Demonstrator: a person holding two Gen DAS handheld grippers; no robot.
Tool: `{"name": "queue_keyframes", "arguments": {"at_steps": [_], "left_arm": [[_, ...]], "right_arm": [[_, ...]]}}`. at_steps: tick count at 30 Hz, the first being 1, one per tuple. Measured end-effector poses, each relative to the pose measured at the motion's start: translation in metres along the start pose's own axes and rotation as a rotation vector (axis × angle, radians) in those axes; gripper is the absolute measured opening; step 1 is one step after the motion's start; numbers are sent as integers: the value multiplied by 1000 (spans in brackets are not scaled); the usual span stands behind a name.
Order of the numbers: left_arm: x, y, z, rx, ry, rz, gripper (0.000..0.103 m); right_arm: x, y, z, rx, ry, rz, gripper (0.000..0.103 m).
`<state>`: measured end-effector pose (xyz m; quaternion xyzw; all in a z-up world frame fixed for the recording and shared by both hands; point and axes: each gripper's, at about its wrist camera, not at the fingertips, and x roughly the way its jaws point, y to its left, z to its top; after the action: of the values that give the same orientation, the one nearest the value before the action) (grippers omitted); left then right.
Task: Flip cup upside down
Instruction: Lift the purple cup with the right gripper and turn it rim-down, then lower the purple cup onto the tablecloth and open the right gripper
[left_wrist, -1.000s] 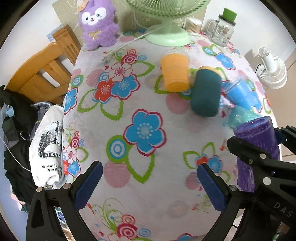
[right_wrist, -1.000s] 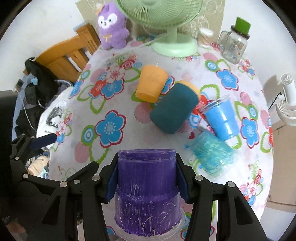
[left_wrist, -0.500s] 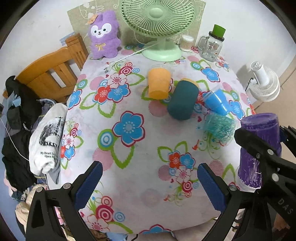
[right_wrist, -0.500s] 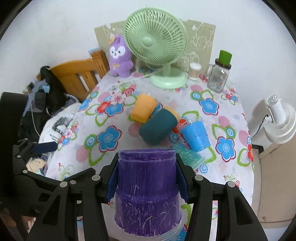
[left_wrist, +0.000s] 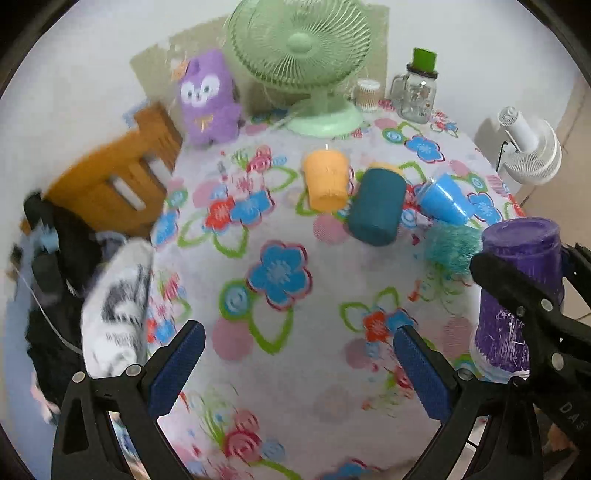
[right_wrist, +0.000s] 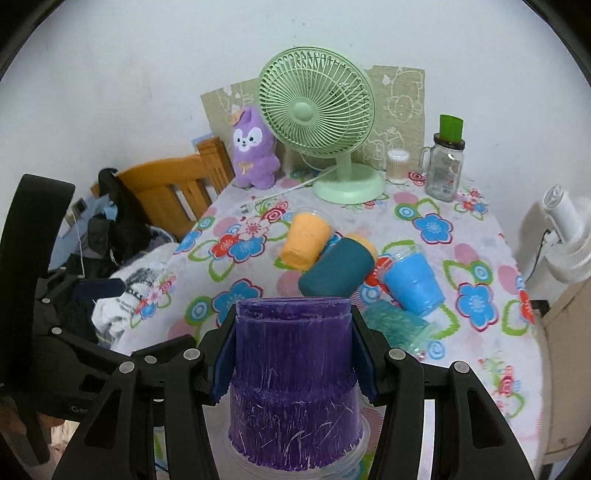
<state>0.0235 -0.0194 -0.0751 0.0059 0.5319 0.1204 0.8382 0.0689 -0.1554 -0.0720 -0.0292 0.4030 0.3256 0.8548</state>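
Observation:
My right gripper (right_wrist: 293, 354) is shut on a purple cup (right_wrist: 295, 384) that stands upside down, base up and rim down, above the table's near edge. The same cup (left_wrist: 517, 295) shows at the right of the left wrist view, between the right gripper's black arms. My left gripper (left_wrist: 299, 365) is open and empty above the flowered tablecloth (left_wrist: 280, 325). An orange cup (right_wrist: 306, 242), a dark teal cup (right_wrist: 338, 271), a blue cup (right_wrist: 415, 284) and a clear teal cup (right_wrist: 395, 325) lie on their sides mid-table.
A green desk fan (right_wrist: 317, 122), a purple plush toy (right_wrist: 255, 147), a glass jar with a green lid (right_wrist: 445, 162) and a small container (right_wrist: 397, 164) stand at the back. A wooden chair (right_wrist: 166, 192) with clothes is at the left. A white fan (right_wrist: 565, 229) is at the right.
Both grippers have drawn back and risen, so more of the table and back wall shows. The purple cup stays gripped, base up. The left gripper stays open.

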Motion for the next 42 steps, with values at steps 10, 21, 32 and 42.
{"name": "queue_keyframes", "arguments": {"at_steps": [10,21,32,42], "left_arm": [[57,26,-23,-21,20,-104,103],[107,49,-46,-53,21,-74,103],[118,55,-57,-53,32,-68,103],[118,52,-68,-33,80,-50,103]], "right_arm": [[35,31,-33,-96,-171,-135,57],[77,36,-56,-53,-321,-186,57],[101,42,-76,-56,-193,-129,58],[97,35,-89,-17,-48,-116,76]]}}
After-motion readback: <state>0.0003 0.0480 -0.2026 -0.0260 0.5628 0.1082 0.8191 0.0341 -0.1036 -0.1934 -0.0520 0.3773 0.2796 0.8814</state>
